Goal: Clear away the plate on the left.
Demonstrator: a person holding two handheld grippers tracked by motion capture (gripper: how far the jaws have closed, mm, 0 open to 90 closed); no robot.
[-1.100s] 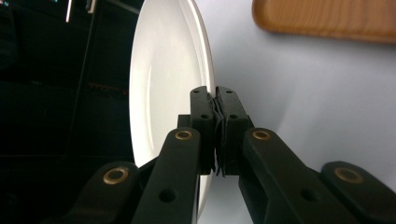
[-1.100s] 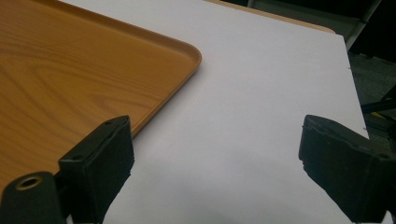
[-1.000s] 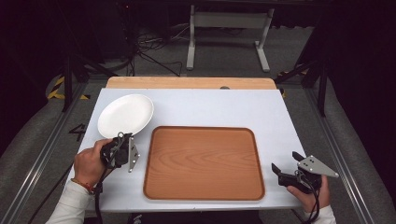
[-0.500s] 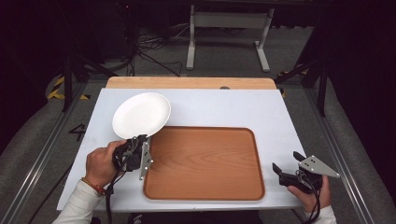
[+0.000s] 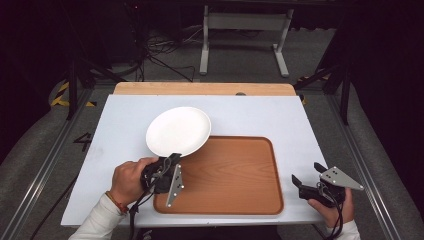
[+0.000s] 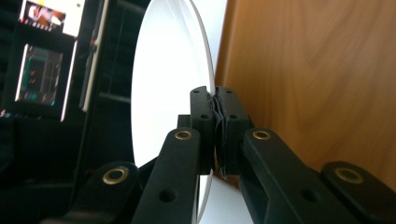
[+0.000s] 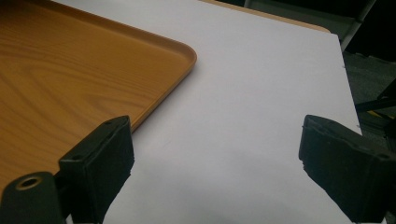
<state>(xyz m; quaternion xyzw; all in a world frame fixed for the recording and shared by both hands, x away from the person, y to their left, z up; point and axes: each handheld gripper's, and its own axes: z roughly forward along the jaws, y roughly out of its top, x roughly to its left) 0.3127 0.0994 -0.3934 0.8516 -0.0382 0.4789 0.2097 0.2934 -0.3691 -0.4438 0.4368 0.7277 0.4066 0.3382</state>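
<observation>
The white tabletop holds a big wooden tray near the person's side. The job looks like putting the white plate on that tray, and it looks about halfway done. The plate is up in the air, over the tray's far left corner, partly above the tray and partly above the tabletop. It is not set down yet.

The plate is round, so it has no long side. It tips, with its hollow face up and its far edge higher.

The left gripper has its fingers clamped on the plate's near rim. The right gripper rests near the tray's right side with its fingers wide apart, holding nothing.
</observation>
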